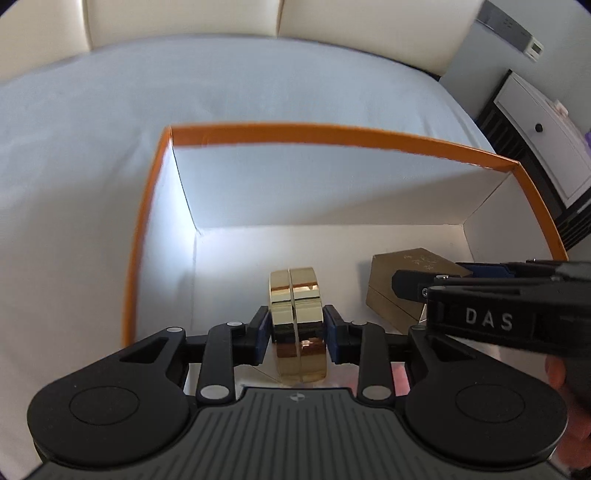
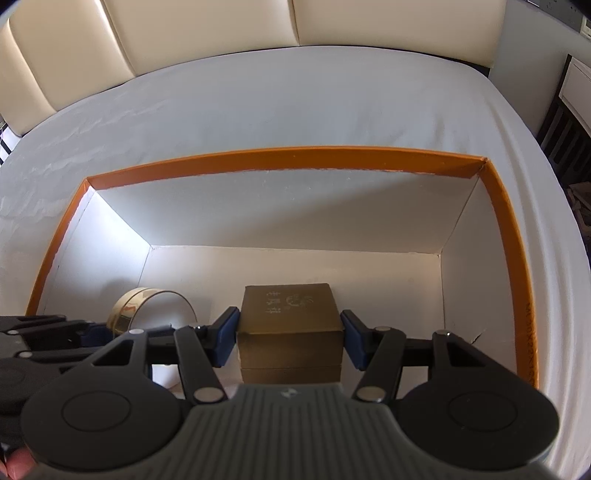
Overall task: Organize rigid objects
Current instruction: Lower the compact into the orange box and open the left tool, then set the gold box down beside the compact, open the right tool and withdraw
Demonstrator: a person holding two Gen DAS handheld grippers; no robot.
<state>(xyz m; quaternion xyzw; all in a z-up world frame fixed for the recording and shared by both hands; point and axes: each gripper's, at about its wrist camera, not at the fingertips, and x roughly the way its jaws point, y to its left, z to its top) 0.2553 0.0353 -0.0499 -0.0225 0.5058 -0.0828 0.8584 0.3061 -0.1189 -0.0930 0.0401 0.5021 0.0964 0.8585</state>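
A large cardboard box with an orange rim (image 1: 332, 133) (image 2: 295, 157) and white inside lies open on the bed. Inside it, a shiny gold round tin (image 1: 297, 295) (image 2: 147, 306) stands on its edge on the floor. My left gripper (image 1: 295, 328) straddles the tin with its blue pads just off the tin's flat faces, so it is open. To the right, a gold square box (image 2: 290, 306) (image 1: 391, 291) with printed characters on its lid sits low in the box. My right gripper (image 2: 290, 336) is shut on it, a pad pressed on each side.
The box rests on a pale blue sheet (image 1: 184, 92) with a cream padded headboard (image 2: 207, 29) behind. A white bedside cabinet (image 1: 546, 147) stands at the right. The two grippers are close side by side; the back half of the box floor (image 2: 295, 266) is bare.
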